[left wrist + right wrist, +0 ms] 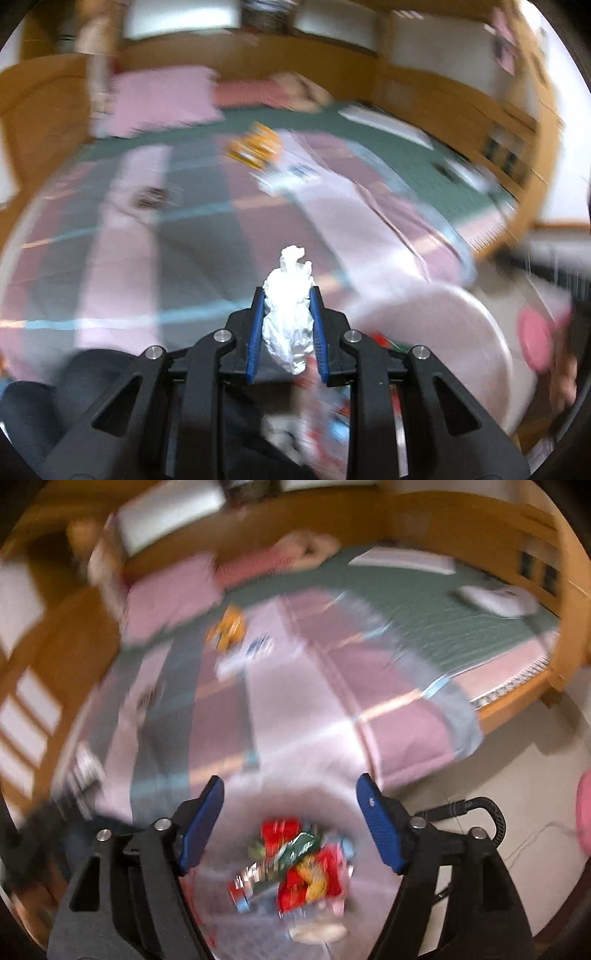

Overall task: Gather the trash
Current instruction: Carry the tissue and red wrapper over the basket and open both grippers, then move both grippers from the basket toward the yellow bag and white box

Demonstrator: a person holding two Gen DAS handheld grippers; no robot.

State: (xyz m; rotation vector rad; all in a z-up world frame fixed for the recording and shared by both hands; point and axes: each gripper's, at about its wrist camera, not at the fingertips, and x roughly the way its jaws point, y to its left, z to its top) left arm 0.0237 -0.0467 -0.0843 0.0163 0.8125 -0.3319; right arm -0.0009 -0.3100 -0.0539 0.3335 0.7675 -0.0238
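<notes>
My left gripper (286, 295) is shut on a crumpled white tissue (288, 314) and holds it above the near edge of the bed. A pale pink bin (443, 325) lies just right of and below it, with coloured wrappers inside. In the right wrist view my right gripper (290, 794) is open and empty, directly above the bin's opening, where red, green and yellow wrappers (299, 864) lie. An orange wrapper (255, 146) and a white-blue packet (291, 175) lie far out on the bed; they also show in the right wrist view, the orange wrapper (227, 627) and the packet (251, 650).
The bed has a striped pink and grey quilt (295, 701) over a green sheet, pink pillows (162, 99) at the head, and a wooden frame (517, 698). A small dark item (151, 195) lies on the quilt at left. White papers (402, 561) lie at the far side. Pale floor (517, 775) is at right.
</notes>
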